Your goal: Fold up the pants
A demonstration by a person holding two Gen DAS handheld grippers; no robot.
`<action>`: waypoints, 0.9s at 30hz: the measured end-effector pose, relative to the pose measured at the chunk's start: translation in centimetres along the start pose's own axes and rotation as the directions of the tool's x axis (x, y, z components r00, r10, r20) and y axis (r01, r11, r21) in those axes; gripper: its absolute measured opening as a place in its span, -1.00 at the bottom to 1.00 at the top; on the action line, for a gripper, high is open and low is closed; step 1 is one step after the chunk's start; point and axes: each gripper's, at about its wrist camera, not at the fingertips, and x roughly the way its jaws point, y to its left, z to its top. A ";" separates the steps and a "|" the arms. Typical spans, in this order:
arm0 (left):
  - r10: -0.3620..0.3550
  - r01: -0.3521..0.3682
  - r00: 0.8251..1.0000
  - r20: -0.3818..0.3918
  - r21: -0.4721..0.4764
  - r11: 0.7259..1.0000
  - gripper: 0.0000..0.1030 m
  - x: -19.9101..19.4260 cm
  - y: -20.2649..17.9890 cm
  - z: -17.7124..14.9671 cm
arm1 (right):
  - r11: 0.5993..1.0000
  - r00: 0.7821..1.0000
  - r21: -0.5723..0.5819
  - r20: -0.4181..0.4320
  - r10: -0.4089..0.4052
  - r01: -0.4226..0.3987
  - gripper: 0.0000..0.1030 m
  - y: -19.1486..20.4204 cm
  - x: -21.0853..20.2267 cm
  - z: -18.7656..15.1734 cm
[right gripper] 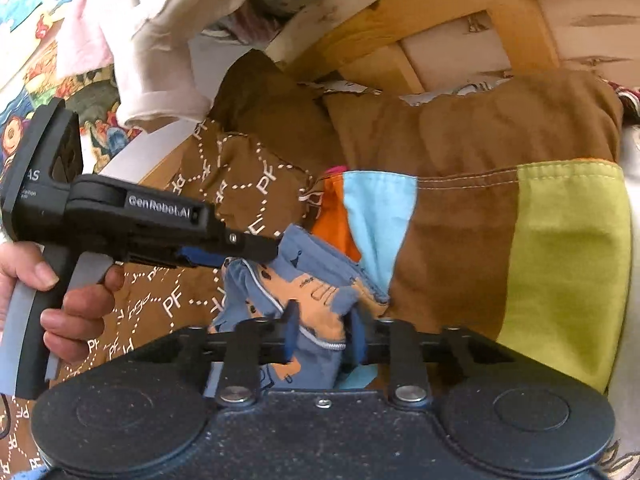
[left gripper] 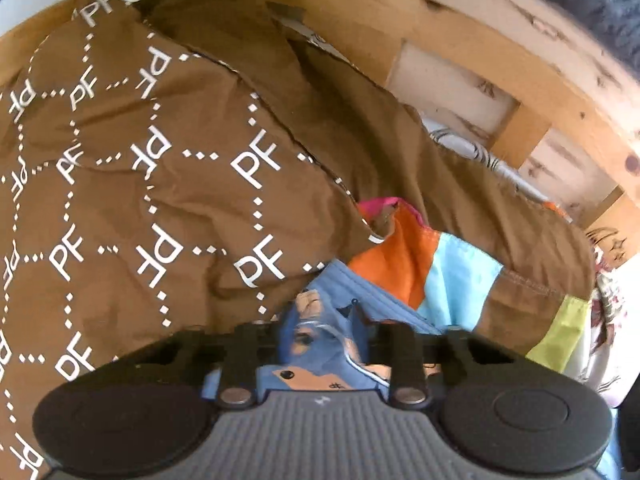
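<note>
Right wrist view, nearest first: the right tool sits at six o'clock, its two blue fingers clenched on a bunched fold of the blue pants, which carry an orange print and a white-edged seam. At nine o'clock the left tool reaches in sideways, gripped by a person's hand, and its tip also pinches the upper edge of the same pants. Beneath and beyond them lies a brown cover printed with white PF letters, and toward two o'clock a brown patchwork blanket with orange, light blue and lime green panels. Farthest off, at twelve to one o'clock, stands a wooden bed frame, with pale cloth hanging at eleven o'clock.

Left wrist view shows the left tool at six o'clock, jaws close together with the pants gathered between them. The PF cover fills nine to eleven o'clock, the blanket lies at three o'clock, and the bed frame crosses one o'clock.
</note>
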 end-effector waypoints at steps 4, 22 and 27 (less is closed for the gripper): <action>-0.003 0.001 0.998 0.067 0.021 1.000 -0.72 -1.0 -0.6 0.0 | 0.999 1.000 -0.031 0.027 -0.015 0.016 -0.85 0.2 -0.7 0.0; 0.203 -0.205 0.955 0.216 -0.017 0.979 0.80 -2.3 -0.2 -1.7 | 0.941 0.967 -0.248 0.162 -0.195 0.231 -0.29 2.2 -1.1 -1.3; 0.321 -0.308 0.922 0.214 -0.094 0.947 0.90 -5.1 1.5 -5.0 | 0.914 0.952 -0.323 0.257 -0.165 0.245 -0.16 3.4 -1.9 -1.2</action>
